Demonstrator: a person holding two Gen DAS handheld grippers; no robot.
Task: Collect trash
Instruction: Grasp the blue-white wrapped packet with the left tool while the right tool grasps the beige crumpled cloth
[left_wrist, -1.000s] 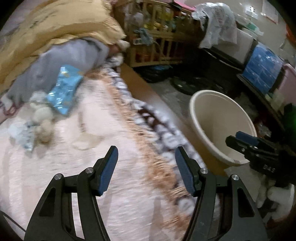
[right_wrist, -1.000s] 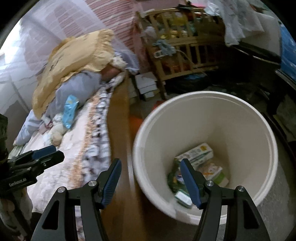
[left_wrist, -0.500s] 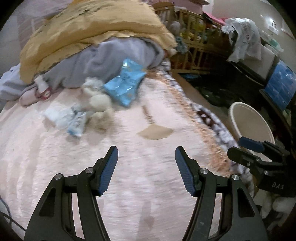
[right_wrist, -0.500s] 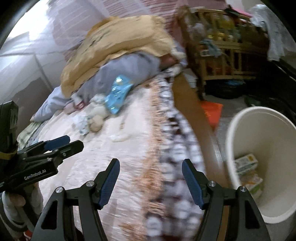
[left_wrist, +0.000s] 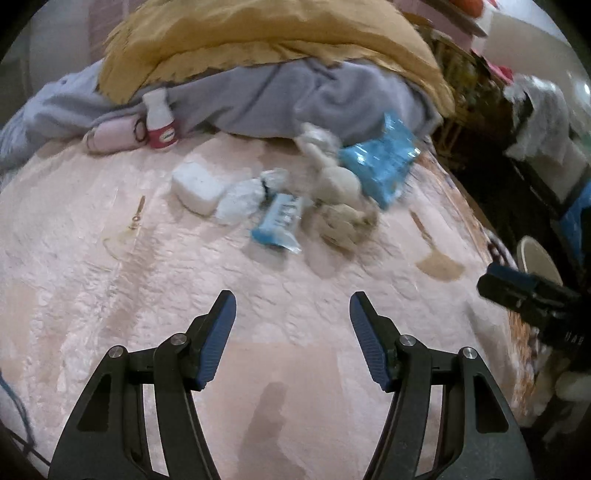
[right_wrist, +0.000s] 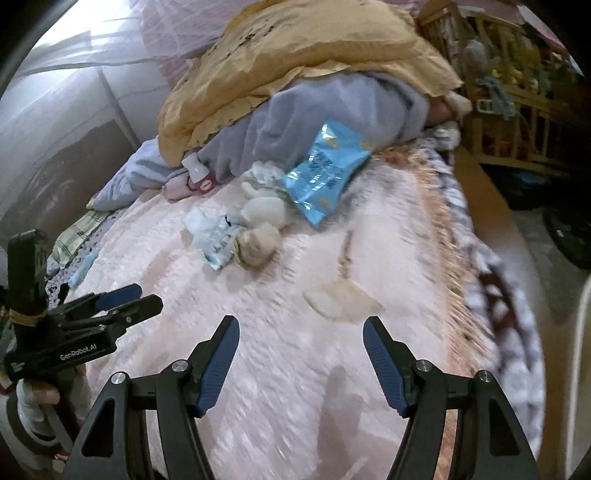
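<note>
Trash lies on the pink bed cover (left_wrist: 110, 295): a large blue snack bag (left_wrist: 380, 162) (right_wrist: 325, 170), a small blue-and-white wrapper (left_wrist: 280, 221) (right_wrist: 218, 243), crumpled clear plastic (left_wrist: 240, 199), a white block (left_wrist: 197, 186) and a small white bottle with a red label (left_wrist: 160, 122) (right_wrist: 199, 173). A beige stuffed toy (left_wrist: 336, 195) (right_wrist: 258, 225) lies among them. My left gripper (left_wrist: 291, 321) is open and empty, short of the pile. My right gripper (right_wrist: 301, 350) is open and empty, over the cover to its right. The cream bin (left_wrist: 535, 258) shows at the bed's right edge.
A yellow quilt (left_wrist: 258, 33) over a grey blanket (left_wrist: 295, 96) is heaped at the back of the bed. A wooden crib (right_wrist: 517, 74) stands past the right edge. A fringed patterned blanket (right_wrist: 480, 258) runs along that edge. Flat beige shapes (right_wrist: 340, 299) lie on the cover.
Both grippers swung left from the bin toward the bed. The trash pile now sits ahead of both and nearer. Both stayed open and empty.
</note>
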